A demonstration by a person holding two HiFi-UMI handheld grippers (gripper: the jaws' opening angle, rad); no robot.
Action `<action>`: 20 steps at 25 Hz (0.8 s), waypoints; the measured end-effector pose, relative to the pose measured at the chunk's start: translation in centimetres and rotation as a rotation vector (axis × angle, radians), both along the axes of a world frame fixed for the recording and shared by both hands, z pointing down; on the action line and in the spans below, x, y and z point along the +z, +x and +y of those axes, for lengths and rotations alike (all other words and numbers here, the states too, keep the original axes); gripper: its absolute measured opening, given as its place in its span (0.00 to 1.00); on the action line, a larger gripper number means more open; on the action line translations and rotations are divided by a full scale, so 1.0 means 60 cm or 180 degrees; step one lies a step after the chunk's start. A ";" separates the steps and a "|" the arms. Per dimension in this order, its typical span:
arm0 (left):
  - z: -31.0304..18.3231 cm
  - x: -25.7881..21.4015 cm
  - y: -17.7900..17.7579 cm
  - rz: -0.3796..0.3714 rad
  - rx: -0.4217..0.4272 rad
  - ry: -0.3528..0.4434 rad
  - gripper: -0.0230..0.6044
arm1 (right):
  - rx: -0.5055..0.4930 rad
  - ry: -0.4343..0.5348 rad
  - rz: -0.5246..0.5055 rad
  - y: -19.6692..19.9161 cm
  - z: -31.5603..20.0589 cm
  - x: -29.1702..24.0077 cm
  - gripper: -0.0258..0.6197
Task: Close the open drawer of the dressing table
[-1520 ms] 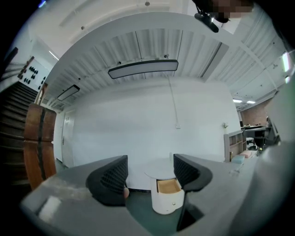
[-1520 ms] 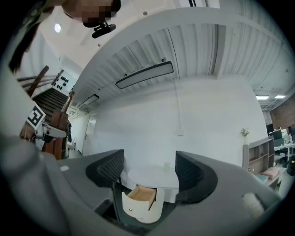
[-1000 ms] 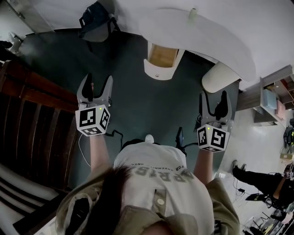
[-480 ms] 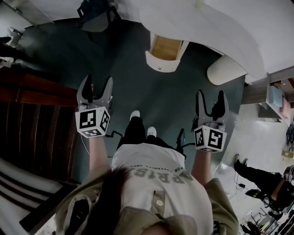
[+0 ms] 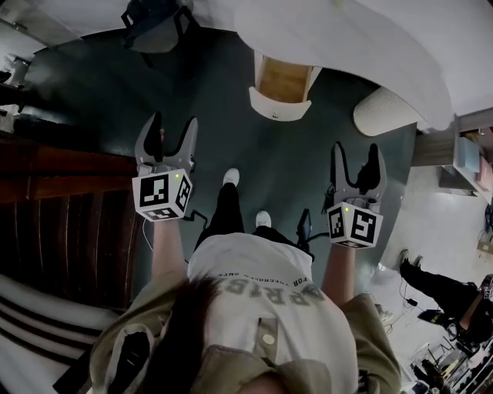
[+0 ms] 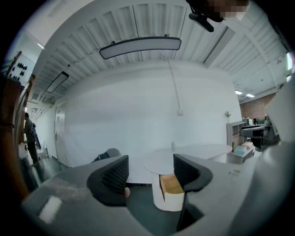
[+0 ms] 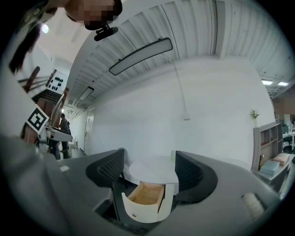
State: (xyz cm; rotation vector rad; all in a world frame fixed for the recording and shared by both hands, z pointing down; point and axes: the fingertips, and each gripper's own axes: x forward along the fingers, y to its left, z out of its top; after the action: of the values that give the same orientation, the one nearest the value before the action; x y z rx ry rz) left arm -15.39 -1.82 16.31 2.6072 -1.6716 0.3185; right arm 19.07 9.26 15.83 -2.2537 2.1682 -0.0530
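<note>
1. The drawer (image 5: 281, 91) sits pulled out of the white desk (image 5: 362, 42) at the far side of the scene. Its curved white front panel faces the person, and it is well apart from both tools, with dark floor (image 5: 231, 115) between.
2. Key relation: the drawer lies ahead and between the two tools, right of the left tool (image 5: 171, 127) and left of the right tool (image 5: 355, 158). Its slide axis runs near to far, so closing it looks like a straight push away from the person.
3. In the right gripper view the drawer (image 7: 145, 198) sits squarely in the gap between the jaws. In the left gripper view it (image 6: 173, 184) is off to the right, partly behind the right jaw. My read is that the right tool is better lined up and somewhat nearer.
4. Left tool: jaws wide, nothing between them, touching nothing.
5. Right tool: jaws wide, nothing gripped, only the far-off drawer seen through the gap.
6. Drawer contents: light wood inside, and nothing visible in it from either gripper view. There is a small knob (image 7: 134, 215) low on the front panel.
7. Other stuff: a white ribbed cylinder (image 5: 381, 111) stands on the floor just right of the drawer. A dark chair (image 5: 154, 23) stands far left. The person's shoes (image 5: 230, 177) are on the floor between the tools.
8. Stage: approach, no contact yet.
</note>
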 end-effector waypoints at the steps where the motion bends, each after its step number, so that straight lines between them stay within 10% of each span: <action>1: -0.015 0.003 -0.002 0.0011 0.0022 -0.0006 0.55 | 0.0017 -0.0002 0.0006 -0.006 -0.012 0.002 0.57; 20: -0.251 0.114 0.063 0.0019 0.0571 -0.0192 0.55 | 0.0136 -0.0287 0.0062 -0.061 -0.252 0.180 0.57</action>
State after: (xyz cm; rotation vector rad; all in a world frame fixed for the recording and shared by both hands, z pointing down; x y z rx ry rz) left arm -11.58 -16.89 23.16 2.7149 -1.4053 0.3595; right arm 15.43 -5.87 26.61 -2.3569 2.1687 -0.1313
